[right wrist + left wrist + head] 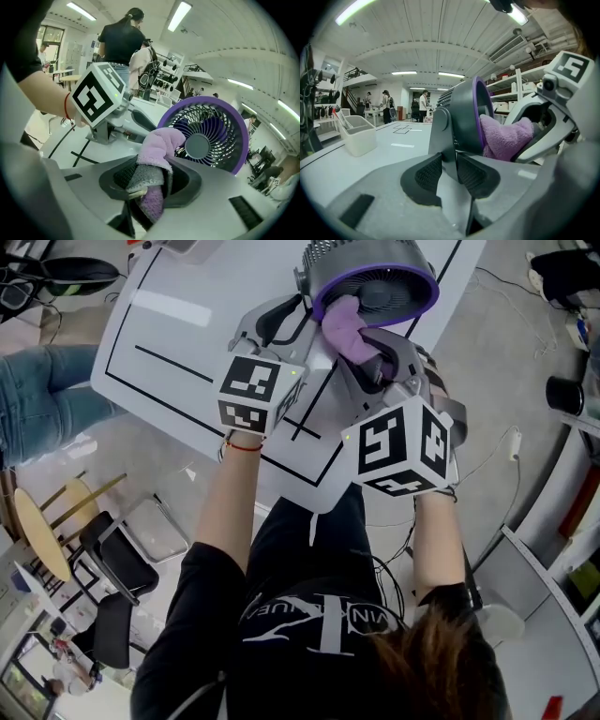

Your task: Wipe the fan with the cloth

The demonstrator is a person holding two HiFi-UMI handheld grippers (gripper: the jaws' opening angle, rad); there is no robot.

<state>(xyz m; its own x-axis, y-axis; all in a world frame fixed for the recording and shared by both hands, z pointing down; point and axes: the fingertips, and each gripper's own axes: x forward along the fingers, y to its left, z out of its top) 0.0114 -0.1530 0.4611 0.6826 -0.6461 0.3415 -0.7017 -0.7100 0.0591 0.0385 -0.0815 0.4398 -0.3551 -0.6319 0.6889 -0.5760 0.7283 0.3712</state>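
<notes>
A grey fan (375, 282) with a purple front ring stands on the white table (187, 324), grille facing my right side. My left gripper (286, 320) is shut on the fan's grey stand arm (445, 140); its pads (429, 173) press both faces of it, as the left gripper view (449, 173) shows. My right gripper (375, 357) is shut on a purple cloth (342, 329). The cloth (157, 150) bulges out of the jaws (150, 180) and touches the lower left rim of the fan's grille (211, 136). From the left gripper view the cloth (506, 138) lies against the purple ring.
A white bin (358, 133) sits further along the table. Black lines mark the tabletop. Chairs (112, 568) stand on the floor at the lower left, a black cup (565, 395) at the right. Several people stand in the background, one close behind (122, 42).
</notes>
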